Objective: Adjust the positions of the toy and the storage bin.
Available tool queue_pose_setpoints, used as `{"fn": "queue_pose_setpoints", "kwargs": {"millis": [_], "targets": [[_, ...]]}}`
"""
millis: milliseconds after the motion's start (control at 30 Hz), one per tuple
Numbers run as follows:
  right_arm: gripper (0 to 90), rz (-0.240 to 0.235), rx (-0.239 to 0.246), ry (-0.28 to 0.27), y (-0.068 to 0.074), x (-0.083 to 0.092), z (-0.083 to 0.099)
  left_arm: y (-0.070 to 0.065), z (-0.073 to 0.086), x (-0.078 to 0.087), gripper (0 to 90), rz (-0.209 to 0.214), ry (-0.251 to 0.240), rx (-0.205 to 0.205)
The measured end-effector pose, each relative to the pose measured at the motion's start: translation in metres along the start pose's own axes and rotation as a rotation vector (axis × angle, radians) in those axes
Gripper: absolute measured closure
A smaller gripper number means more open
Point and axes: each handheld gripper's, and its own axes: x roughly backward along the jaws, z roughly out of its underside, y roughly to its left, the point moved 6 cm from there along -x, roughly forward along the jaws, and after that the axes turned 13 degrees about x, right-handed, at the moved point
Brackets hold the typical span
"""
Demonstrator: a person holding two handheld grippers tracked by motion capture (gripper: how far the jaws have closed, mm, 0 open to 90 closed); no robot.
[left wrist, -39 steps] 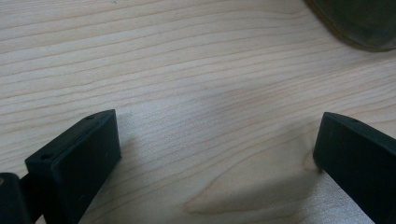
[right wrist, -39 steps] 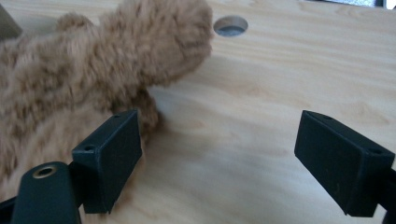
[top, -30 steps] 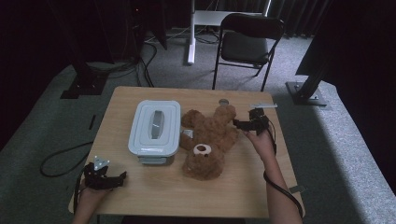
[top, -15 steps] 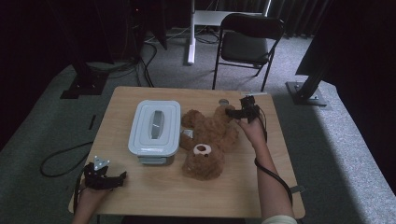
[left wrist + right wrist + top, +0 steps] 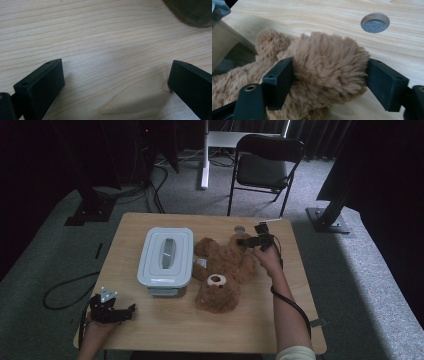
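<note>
The right gripper has just been closing, both jaws now pressing a leg of the bear, which lies on the table beside the box. The left gripper rests open near the front-left corner

Brown teddy bear lies on its back, head toward the person.

Brown plush teddy bear fills table middle, touching pale grey lidded plastic box at its left; no passage between them. Bare light wood tabletop along near edge, open path from left gripper across. Round cable hole beyond bear's leg. Right strip free.
</note>
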Motion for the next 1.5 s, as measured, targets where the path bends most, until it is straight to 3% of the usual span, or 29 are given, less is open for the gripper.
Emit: {"fn": "queue_pose_setpoints", "kwargs": {"millis": [167, 200, 300, 500, 733, 767, 1033, 1500], "targets": [[35.9, -0.019, -0.014, 0.007, 0.001, -0.001, 0.003, 0.000, 0.000, 0.000, 1.3, 0.000, 0.000, 0.000], [45.5, -0.011, -0.006, 0.020, 0.001, -0.001, 0.005, 0.000, 0.000, 0.000, 1.4, 0.000, 0.000, 0.000], [60.0, 0.010, 0.013, 0.026, 0.001, 0.001, 0.009, 0.000, 0.000, 0.000, 1.3, 0.000, 0.000, 0.000], [71.6, 0.018, -0.004, 0.024, 0.000, 0.006, 0.014, 0.000, 0.000, 0.000, 1.3, -0.002, -0.002, 0.004], [75.1, 0.049, 0.015, 0.018, 0.002, 0.017, 0.018, -0.001, 0.000, 0.000, 1.3, 0.002, -0.001, -0.001], [75.6, 0.080, 0.029, 0.012, 0.003, 0.023, 0.019, -0.001, 0.000, 0.000, 1.3, 0.002, -0.001, -0.001], [78.1, 0.141, 0.081, -0.014, 0.008, 0.046, 0.028, -0.001, 0.000, 0.000, 1.3, 0.002, -0.001, -0.001], [79.9, 0.163, 0.096, -0.022, 0.014, 0.077, 0.054, -0.001, 0.000, 0.000, 1.3, -0.001, -0.002, 0.003]]}}
